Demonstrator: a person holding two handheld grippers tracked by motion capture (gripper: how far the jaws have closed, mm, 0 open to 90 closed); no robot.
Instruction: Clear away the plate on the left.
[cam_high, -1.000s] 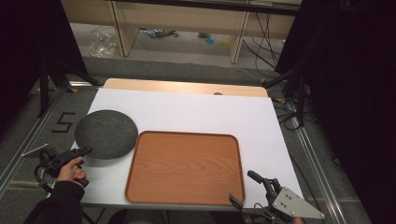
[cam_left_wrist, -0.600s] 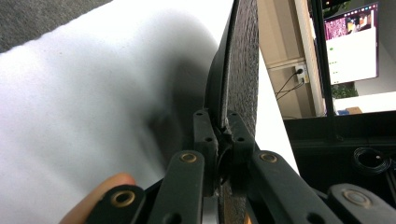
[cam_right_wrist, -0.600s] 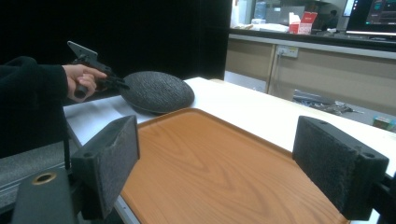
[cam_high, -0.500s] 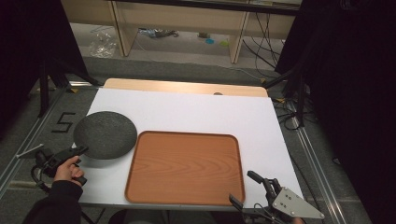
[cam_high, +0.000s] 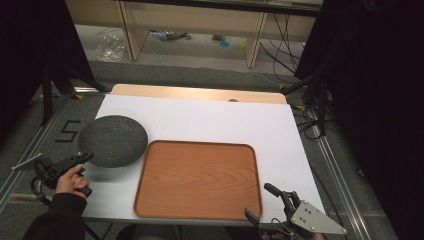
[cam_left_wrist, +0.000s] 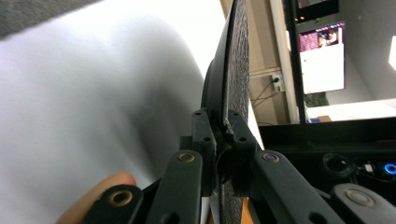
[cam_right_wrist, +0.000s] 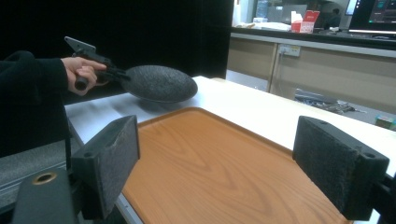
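My desk (cam_high: 210, 120) wears a white sheet. Beyond its far edge stands a low wooden shelf unit (cam_high: 200, 17), black cables (cam_high: 286, 35) trailing down by its right end. A "5" mark (cam_high: 66, 132) sits on the floor left of the desk.

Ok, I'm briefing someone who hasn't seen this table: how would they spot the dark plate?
Start at the white tabletop and find the wooden tray. Left of it is the dark grey round plate, its rim clamped in the left gripper and lifted off the table; it is the one round, speckled thing there.
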